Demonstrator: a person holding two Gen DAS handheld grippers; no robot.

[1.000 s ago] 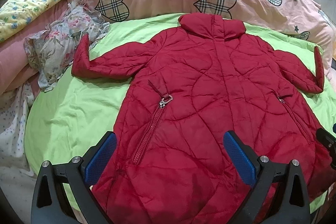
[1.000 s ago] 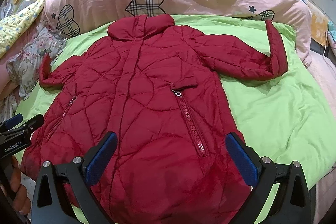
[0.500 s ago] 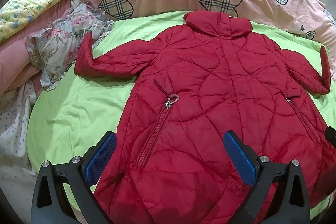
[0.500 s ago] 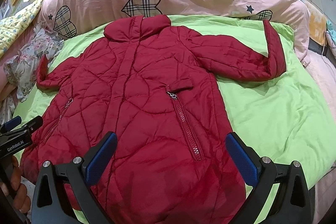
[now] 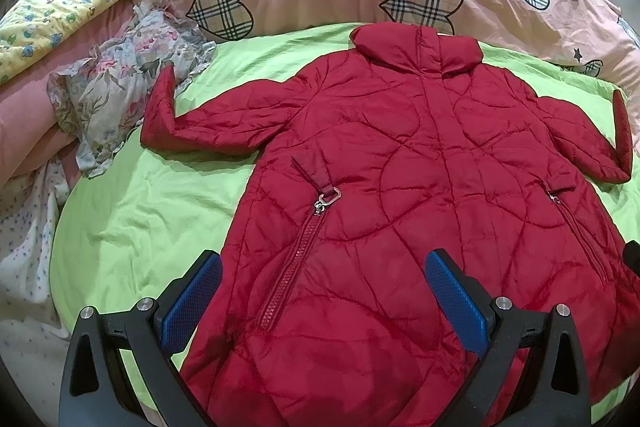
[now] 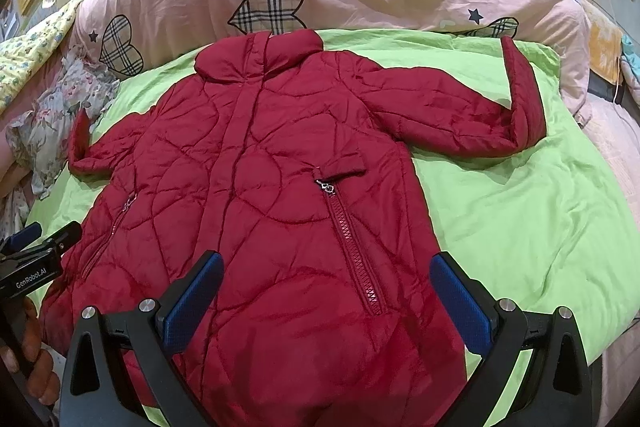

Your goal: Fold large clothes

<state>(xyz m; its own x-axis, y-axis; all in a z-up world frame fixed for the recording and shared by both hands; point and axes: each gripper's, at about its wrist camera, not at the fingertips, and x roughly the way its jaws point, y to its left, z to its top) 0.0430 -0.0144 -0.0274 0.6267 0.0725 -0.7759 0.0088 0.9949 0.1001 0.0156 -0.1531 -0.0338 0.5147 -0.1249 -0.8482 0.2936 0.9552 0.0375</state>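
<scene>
Left wrist view: the left gripper (image 5: 322, 297) hovers with jaws apart over the hem of a red quilted coat (image 5: 420, 187) lying flat on a green sheet (image 5: 140, 219). The right gripper (image 6: 326, 301) likewise gapes, gripping nothing.

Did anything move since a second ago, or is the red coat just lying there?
Only the cameras shifted a little: the left gripper drifted leftward, the right gripper slightly rightward. Both stayed open, holding nothing. The red coat lies spread flat on the green sheet as before.
</scene>
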